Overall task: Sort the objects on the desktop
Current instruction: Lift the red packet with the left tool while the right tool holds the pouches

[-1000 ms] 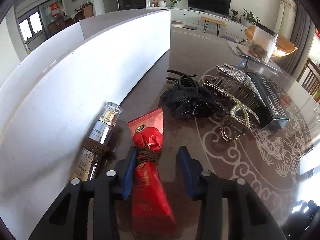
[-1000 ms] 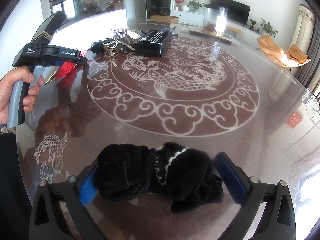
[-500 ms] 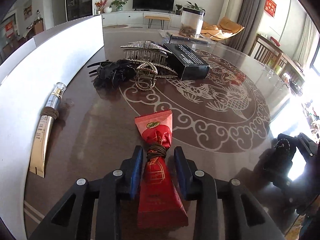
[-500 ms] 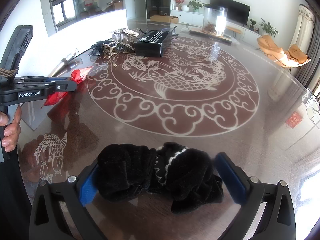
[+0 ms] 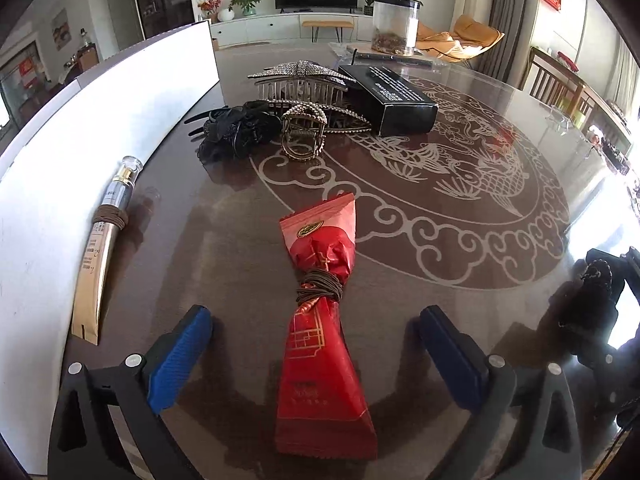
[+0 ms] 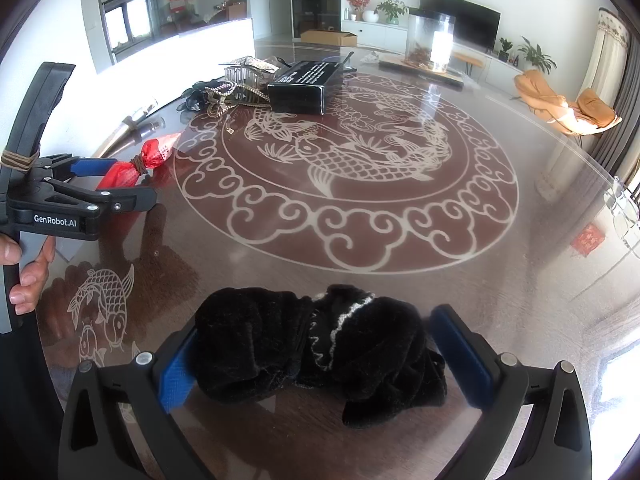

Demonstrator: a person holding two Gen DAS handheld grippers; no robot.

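Left wrist cam: my left gripper has its jaws opening, blue ribbed pads far apart, and the red foil packet lies flat on the glossy desk between them, neither pad touching it. The packet is crinkly, pinched at the waist by a brown hair tie. By the left edge, against the white board, lies a slim gold tube with a clear cap and its own brown tie. Toward the far edge there's a pile: a black lacy claw clip, a beaded gold clip, a rhinestone comb clip and a matte black box.

Right wrist cam: my right gripper sits wide around a fuzzy black scrunchie near the desk's near edge. The left pad touches the fluff, the right one shows a small gap, so I can't tell if it's really gripped. At the left edge, a hand holds the other gripper over the packet.
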